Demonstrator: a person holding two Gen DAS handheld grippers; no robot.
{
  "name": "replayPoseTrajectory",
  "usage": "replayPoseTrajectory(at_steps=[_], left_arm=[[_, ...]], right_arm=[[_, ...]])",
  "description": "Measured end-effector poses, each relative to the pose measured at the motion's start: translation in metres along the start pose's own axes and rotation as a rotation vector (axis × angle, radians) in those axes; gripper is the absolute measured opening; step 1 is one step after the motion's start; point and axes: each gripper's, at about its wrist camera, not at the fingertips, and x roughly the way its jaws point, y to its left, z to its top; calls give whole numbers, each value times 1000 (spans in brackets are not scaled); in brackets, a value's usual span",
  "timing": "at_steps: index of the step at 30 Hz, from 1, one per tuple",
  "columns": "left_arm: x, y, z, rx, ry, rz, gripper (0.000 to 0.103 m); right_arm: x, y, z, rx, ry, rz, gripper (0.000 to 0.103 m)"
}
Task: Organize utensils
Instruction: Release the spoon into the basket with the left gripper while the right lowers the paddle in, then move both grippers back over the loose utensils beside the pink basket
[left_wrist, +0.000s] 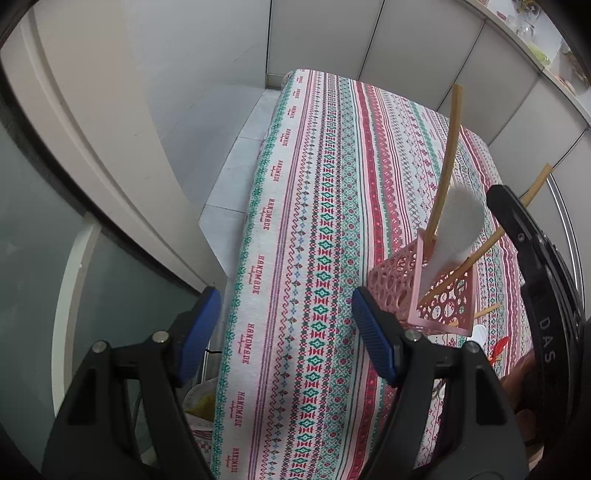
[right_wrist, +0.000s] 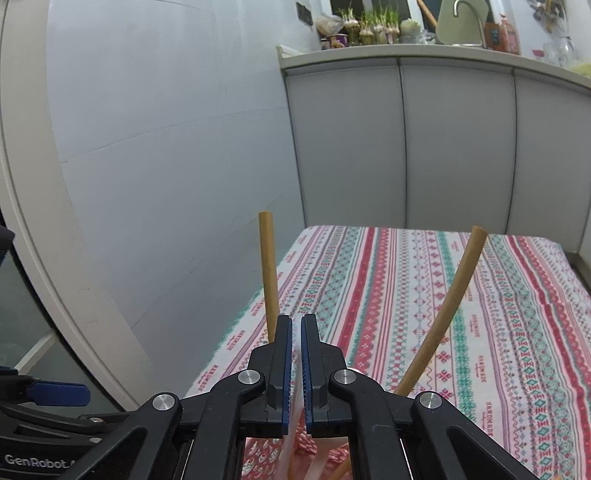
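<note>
A pink perforated utensil holder (left_wrist: 428, 291) stands on the patterned tablecloth (left_wrist: 317, 206). Two wooden handles (left_wrist: 448, 158) and a white spoon (left_wrist: 458, 225) stick up out of it. My left gripper (left_wrist: 284, 332) is open and empty, left of the holder near the table's left edge. My right gripper (right_wrist: 296, 354) is shut on the thin translucent white spoon (right_wrist: 295, 406), edge-on between the pads, right over the holder. The two wooden handles (right_wrist: 267, 273) rise on either side of its fingers. The right gripper's body shows at the right edge of the left wrist view (left_wrist: 535, 280).
White cabinet fronts (right_wrist: 443, 147) stand behind the table, with plants and bottles (right_wrist: 373, 26) on the counter above. Small red and white items (left_wrist: 495, 343) lie on the cloth just right of the holder. The floor (left_wrist: 236, 155) and a pale wall lie left of the table.
</note>
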Motion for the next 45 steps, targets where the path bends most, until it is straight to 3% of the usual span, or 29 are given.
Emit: replayPoseTrajectory(at_steps=[10,15,22,33,45], left_arm=[[-6,-10,-3,30,-10,0,74],[-10,-16,-6,47,-17,1,74],[-16,-32,-21,104,-22,2,75],[-17,-59,-49,223,3,-20,80],[-5,-104,-83,367,76,-56,81]], right_arm=[[-27,-13,9,20,38,9,20],[-52,-34,15,42,76,-22,24],[-93,-69,15,74,163,-72,38],[-127,-123,-23,167,364,-104,65],[-122,-176,-73,284,584,-145,77]])
